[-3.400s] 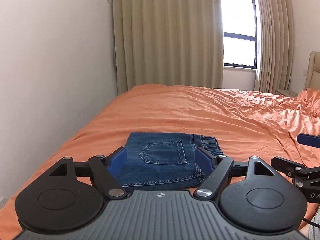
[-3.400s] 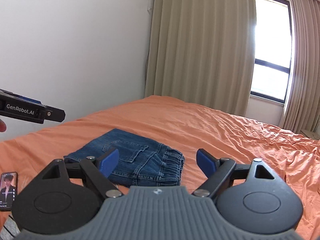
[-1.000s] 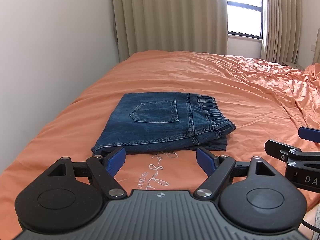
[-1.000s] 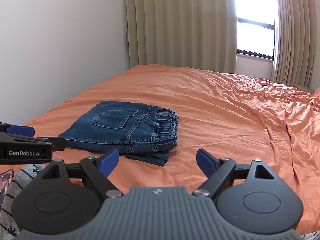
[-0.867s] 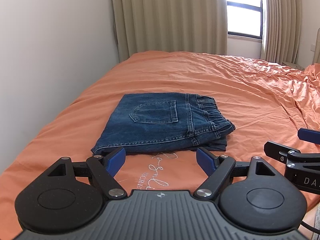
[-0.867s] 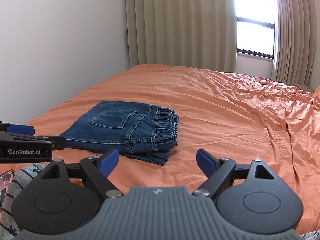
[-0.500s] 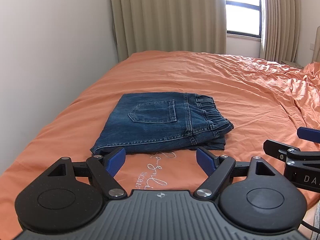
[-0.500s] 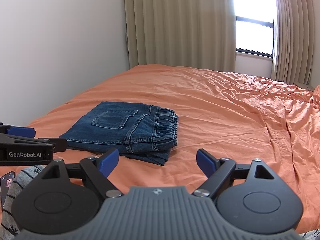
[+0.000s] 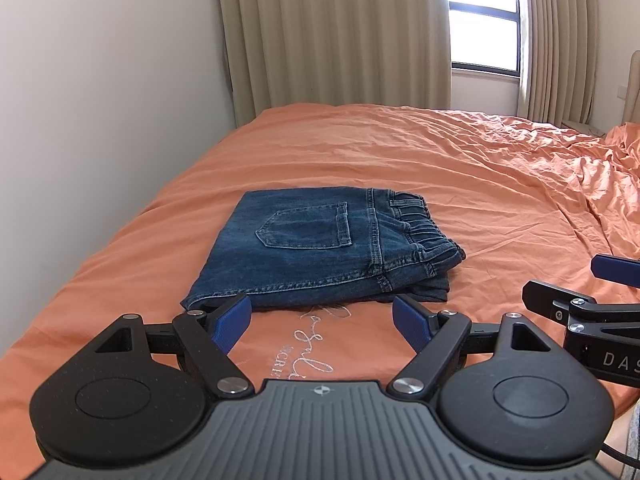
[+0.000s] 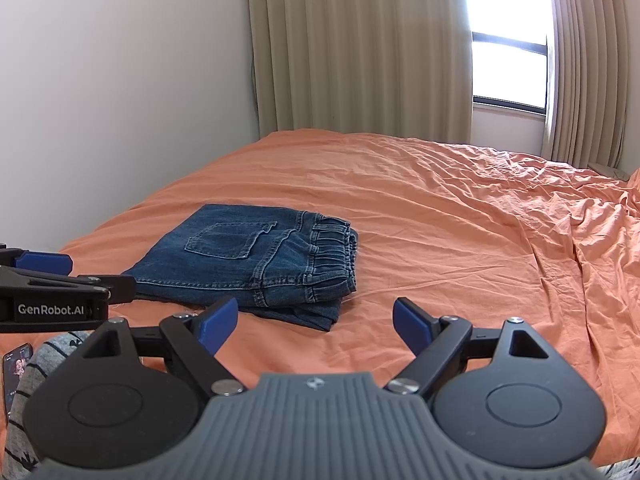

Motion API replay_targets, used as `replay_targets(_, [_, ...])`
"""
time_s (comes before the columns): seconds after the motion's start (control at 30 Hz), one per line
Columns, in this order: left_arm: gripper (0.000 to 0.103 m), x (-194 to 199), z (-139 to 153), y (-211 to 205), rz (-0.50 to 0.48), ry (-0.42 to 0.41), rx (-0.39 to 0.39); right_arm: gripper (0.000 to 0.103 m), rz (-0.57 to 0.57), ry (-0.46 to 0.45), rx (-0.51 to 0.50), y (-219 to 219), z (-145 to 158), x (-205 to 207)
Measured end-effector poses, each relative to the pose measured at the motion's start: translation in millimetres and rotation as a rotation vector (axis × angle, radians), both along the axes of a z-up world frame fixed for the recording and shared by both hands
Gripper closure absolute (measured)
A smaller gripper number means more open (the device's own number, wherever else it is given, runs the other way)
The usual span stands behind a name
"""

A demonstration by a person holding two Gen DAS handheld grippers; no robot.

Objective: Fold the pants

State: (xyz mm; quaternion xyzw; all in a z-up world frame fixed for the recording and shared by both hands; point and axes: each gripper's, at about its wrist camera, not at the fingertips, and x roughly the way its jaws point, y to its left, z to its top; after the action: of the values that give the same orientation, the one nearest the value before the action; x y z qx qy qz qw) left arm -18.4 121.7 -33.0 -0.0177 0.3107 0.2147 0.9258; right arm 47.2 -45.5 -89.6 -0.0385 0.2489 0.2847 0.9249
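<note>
Blue denim pants (image 9: 320, 248) lie folded into a compact rectangle on the orange bed, back pocket up, elastic waistband to the right. My left gripper (image 9: 322, 320) hovers open just short of their near edge, holding nothing. In the right wrist view the same pants (image 10: 256, 260) sit ahead and to the left. My right gripper (image 10: 316, 322) is open and empty, above bare sheet to the right of the pants' near corner. Each gripper shows at the edge of the other's view: the right one (image 9: 600, 296) and the left one (image 10: 60, 284).
The orange sheet (image 9: 460, 168) is wrinkled toward the right. A white wall (image 9: 100, 100) runs along the bed's left side, with beige curtains (image 10: 360, 48) and a window behind. A phone (image 10: 16, 376) and a striped grey sleeve (image 10: 36, 364) sit at the lower left.
Since 3.4 s ago both grippers have pulled back from the folded pants and risen. In the last second they have barely shifted. The pants have not moved.
</note>
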Motion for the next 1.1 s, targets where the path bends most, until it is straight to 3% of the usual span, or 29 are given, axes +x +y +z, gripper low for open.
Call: replay_targets(1.1, [0.009, -2.9, 8.1, 1.0, 0.002, -0.023, 0.027, 0.022, 0.005, -0.001, -0.003, 4.1, 1.8, -2.8])
